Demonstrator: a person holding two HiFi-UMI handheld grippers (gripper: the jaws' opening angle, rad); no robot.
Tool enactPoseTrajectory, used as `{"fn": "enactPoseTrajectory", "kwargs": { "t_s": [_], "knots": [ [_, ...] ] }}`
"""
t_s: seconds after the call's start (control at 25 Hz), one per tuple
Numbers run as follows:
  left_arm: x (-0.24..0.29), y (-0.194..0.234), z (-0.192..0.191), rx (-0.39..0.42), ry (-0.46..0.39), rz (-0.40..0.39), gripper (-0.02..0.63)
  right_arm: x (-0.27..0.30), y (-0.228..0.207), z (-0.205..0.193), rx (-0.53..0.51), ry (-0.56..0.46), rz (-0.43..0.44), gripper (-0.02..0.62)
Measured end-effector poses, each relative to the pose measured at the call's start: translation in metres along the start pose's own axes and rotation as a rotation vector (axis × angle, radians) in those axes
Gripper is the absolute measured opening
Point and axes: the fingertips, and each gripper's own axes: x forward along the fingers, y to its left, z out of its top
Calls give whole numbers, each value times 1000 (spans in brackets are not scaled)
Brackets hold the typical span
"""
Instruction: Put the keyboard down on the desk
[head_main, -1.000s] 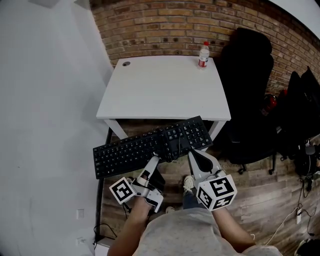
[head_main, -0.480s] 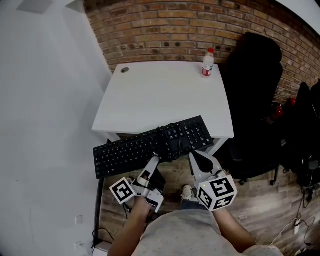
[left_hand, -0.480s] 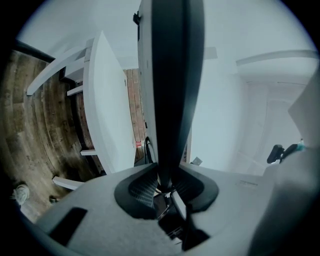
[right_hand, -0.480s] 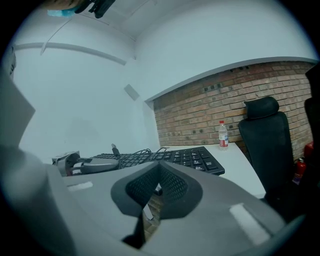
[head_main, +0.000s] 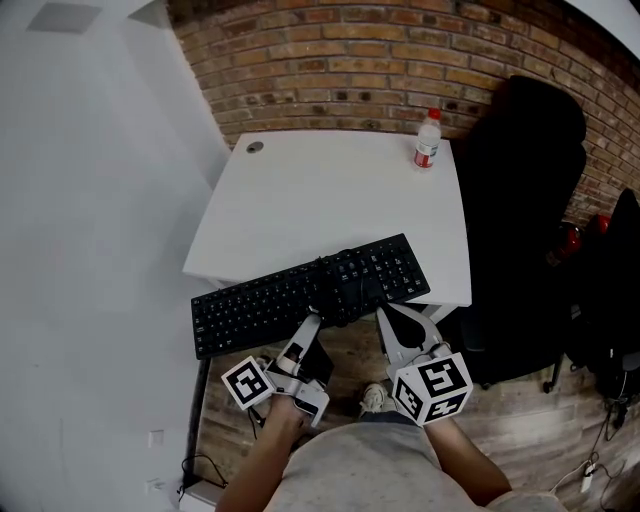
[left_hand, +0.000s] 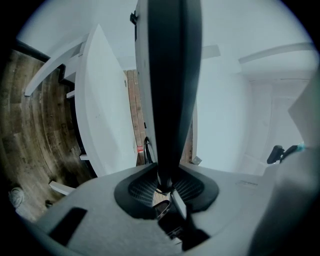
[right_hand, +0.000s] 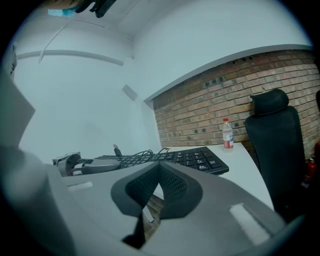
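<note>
A black keyboard (head_main: 300, 290) hangs level in the air at the front edge of the white desk (head_main: 330, 190), its right end over the desktop. My left gripper (head_main: 311, 322) is shut on the keyboard's near edge, close to the middle. In the left gripper view the keyboard (left_hand: 170, 75) shows edge-on as a dark band rising from between the pads (left_hand: 145, 187). My right gripper (head_main: 386, 311) sits at the near edge further right, shut with nothing between its jaws. In the right gripper view the keyboard (right_hand: 200, 159) and its cable lie just beyond the right gripper (right_hand: 160, 169).
A plastic water bottle (head_main: 428, 138) stands at the desk's far right corner, by the brick wall. A black office chair (head_main: 530, 200) stands right of the desk. A cable grommet (head_main: 255, 147) is at the far left corner. A white wall runs along the left.
The keyboard and both grippers have moved forward toward the desk. Its right end now overlaps the front edge. Both grips look unchanged.
</note>
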Motion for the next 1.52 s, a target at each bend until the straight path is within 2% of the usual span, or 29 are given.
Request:
{"fn": "enactPoseTrajectory", "kwargs": {
  "t_s": [0.6,1.0,1.52],
  "knots": [
    [71,11,3,8,-9,0,91,28,-67,24,10,-13,18,9],
    [102,19,11,13,28,11,92,45,-91,33,24,-16,2,9],
    [150,45,63,-17,103,-1,91,110,-108,42,24,2,-65,9]
  ]
}}
